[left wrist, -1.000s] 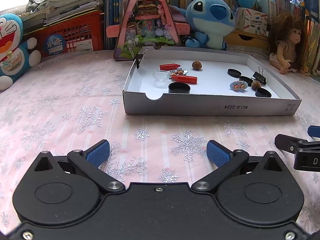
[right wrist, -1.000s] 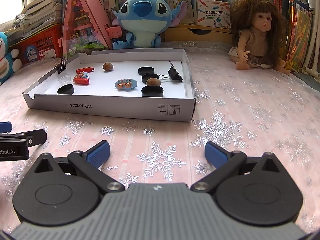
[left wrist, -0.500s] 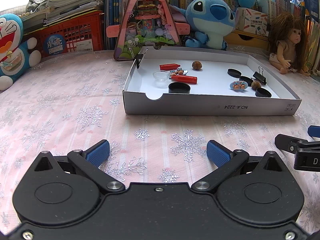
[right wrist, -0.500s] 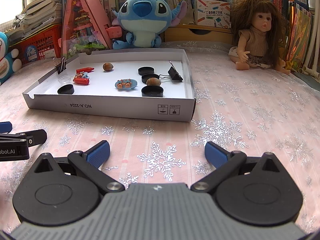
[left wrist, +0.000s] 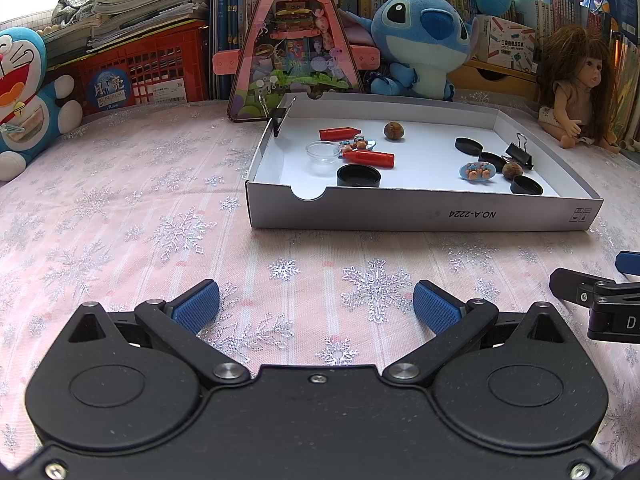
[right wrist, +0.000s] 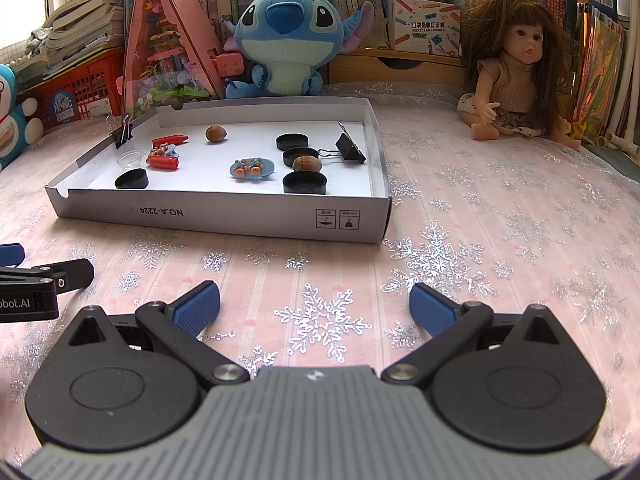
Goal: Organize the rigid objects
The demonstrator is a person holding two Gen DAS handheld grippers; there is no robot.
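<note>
Both grippers — left gripper (left wrist: 316, 300), right gripper (right wrist: 314, 300) — hover with fingers wide and empty; the box (right wrist: 224, 220) of small things lies at twelve o'clock, nearer the right.

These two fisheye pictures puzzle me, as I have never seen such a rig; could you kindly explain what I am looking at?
Each picture comes from a camera mounted on a hand-held two-finger tool, looking forward along its fingers. One view shows the left tool, the other the right tool; both are open, hold nothing, and sit above a pink snowflake tablecloth. Each tool also shows at the edge of the other's view. Ahead lies a shallow white box tray holding black round caps, red crayon-like pieces, two nuts, binder clips and small charms. Behind it sit a blue plush toy and a doll.
</note>
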